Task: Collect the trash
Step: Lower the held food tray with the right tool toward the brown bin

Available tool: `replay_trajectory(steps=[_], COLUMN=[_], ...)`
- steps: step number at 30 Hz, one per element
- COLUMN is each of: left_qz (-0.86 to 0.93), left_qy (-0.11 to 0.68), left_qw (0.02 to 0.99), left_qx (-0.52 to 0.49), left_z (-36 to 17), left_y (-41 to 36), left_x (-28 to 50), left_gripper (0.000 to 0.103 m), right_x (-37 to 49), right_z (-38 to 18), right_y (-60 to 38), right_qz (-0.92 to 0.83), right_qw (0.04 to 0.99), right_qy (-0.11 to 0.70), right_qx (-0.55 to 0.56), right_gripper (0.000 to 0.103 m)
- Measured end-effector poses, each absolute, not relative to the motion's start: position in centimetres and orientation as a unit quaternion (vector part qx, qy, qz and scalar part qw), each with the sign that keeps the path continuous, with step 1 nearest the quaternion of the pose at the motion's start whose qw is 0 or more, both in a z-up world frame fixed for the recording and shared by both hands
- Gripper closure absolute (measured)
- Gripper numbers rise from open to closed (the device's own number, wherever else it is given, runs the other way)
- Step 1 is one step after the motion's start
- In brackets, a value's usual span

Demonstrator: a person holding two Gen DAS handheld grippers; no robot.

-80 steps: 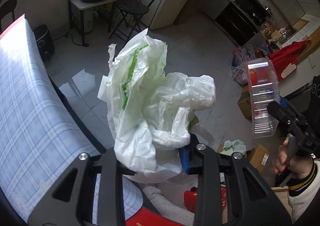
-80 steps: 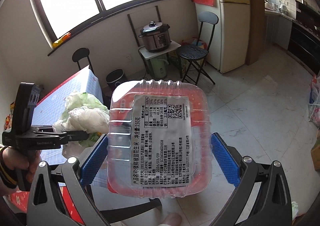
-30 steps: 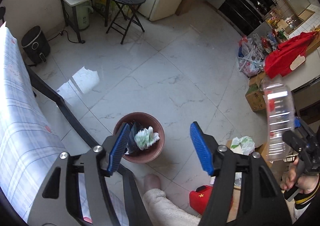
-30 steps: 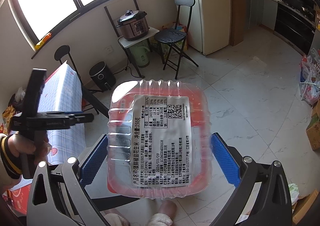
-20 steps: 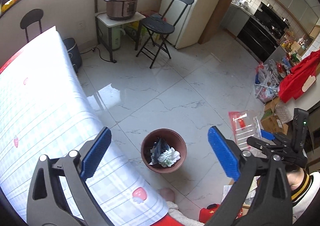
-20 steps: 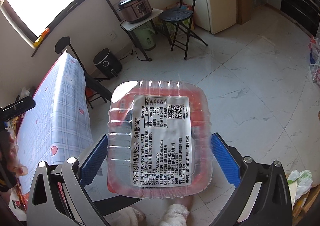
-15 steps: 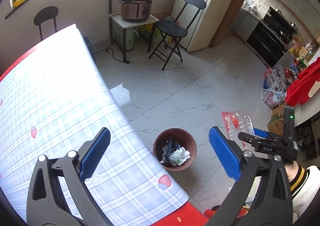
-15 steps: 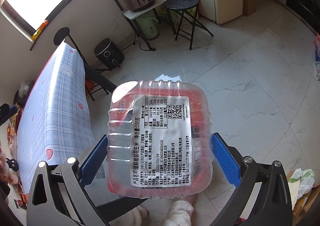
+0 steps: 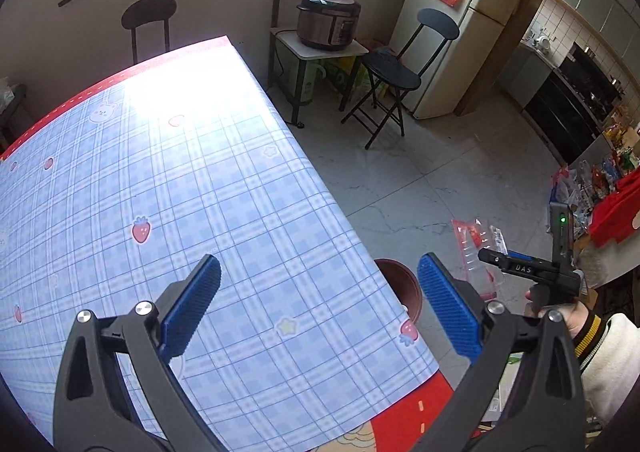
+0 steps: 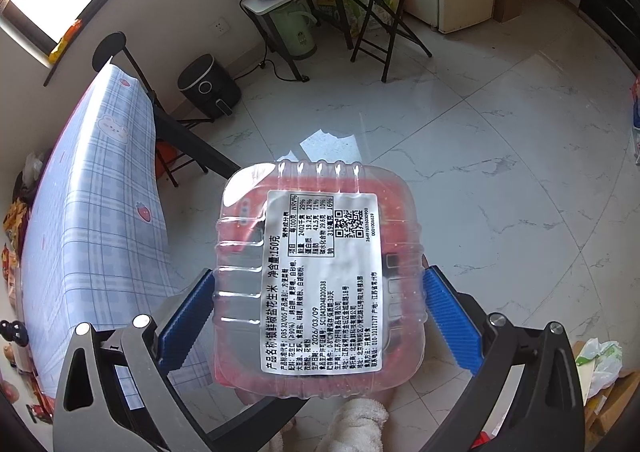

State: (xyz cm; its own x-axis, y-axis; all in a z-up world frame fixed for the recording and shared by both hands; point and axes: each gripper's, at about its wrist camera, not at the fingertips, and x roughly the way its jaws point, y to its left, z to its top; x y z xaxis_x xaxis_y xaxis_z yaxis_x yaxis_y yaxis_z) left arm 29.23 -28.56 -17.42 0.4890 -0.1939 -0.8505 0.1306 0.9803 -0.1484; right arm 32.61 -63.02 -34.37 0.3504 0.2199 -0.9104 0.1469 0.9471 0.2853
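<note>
My left gripper [image 9: 318,302] is open and empty, held above the blue checked tablecloth [image 9: 168,191]. My right gripper [image 10: 318,316] is shut on a clear plastic food box [image 10: 318,284] with a red lid and a white printed label. In the left wrist view the same box [image 9: 478,252] and the right gripper [image 9: 496,258] hang over the floor just right of the brown trash bin [image 9: 402,288]. The bin is partly hidden behind the table's edge. In the right wrist view the box hides the bin.
A folding chair [image 9: 396,79], a small stand with a pressure cooker [image 9: 330,17] and a fridge [image 9: 456,31] stand at the far wall. An air fryer [image 10: 208,85] sits on the floor. Boxes and bags [image 10: 600,364] lie at the right.
My left gripper let the white plastic bag drop into the bin, opened, and swung back over the table. My right gripper carried the box down toward the bin.
</note>
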Motion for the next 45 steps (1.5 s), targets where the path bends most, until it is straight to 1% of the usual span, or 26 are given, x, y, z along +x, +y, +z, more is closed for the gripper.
replay_trajectory(steps=[16, 21, 25, 29, 31, 32, 33, 38, 45], left_qz=[-0.099, -0.119, -0.176, -0.249, -0.274, -0.280, -0.288, -0.292, -0.308], left_qy=[0.500, 0.512, 0.537, 0.572, 0.593, 0.602, 0.613, 0.669, 0.684], left_qw=[0.860, 0.850, 0.824, 0.781, 0.757, 0.747, 0.736, 0.681, 0.659], left_qx=[-0.027, -0.029, -0.032, -0.019, -0.009, -0.005, -0.007, -0.060, -0.057], left_z=[-17.1, -17.9, -19.4, -22.0, -23.9, -24.8, -25.7, -29.7, -31.5], left_y=[-28.5, -29.5, -33.3, -40.3, -44.0, -45.5, -46.9, -50.3, -53.6], left_x=[29.1, 29.6, 31.8, 34.9, 36.4, 37.1, 37.8, 40.8, 41.7], left_gripper=[0.006, 0.006, 0.007, 0.008, 0.012, 0.017, 0.020, 0.021, 0.021], right_x=[33.3, 33.1, 32.5, 31.9, 31.8, 31.8, 31.7, 31.8, 31.9], right_z=[-35.3, -34.7, -33.7, -32.9, -32.7, -32.7, -32.6, -32.5, -32.5], right_y=[-63.2, -62.7, -61.9, -61.7, -61.8, -62.0, -62.1, -62.8, -63.1], right_qz=[0.031, 0.025, 0.032, 0.043, 0.042, 0.042, 0.041, 0.046, 0.049], right_qw=[0.796, 0.806, 0.817, 0.825, 0.827, 0.828, 0.829, 0.832, 0.835], right_qy=[0.580, 0.574, 0.565, 0.557, 0.555, 0.554, 0.553, 0.548, 0.544], right_qx=[0.171, 0.143, 0.109, 0.084, 0.077, 0.074, 0.072, 0.066, 0.068], right_gripper=[0.004, 0.004, 0.004, 0.004, 0.004, 0.004, 0.004, 0.004, 0.004])
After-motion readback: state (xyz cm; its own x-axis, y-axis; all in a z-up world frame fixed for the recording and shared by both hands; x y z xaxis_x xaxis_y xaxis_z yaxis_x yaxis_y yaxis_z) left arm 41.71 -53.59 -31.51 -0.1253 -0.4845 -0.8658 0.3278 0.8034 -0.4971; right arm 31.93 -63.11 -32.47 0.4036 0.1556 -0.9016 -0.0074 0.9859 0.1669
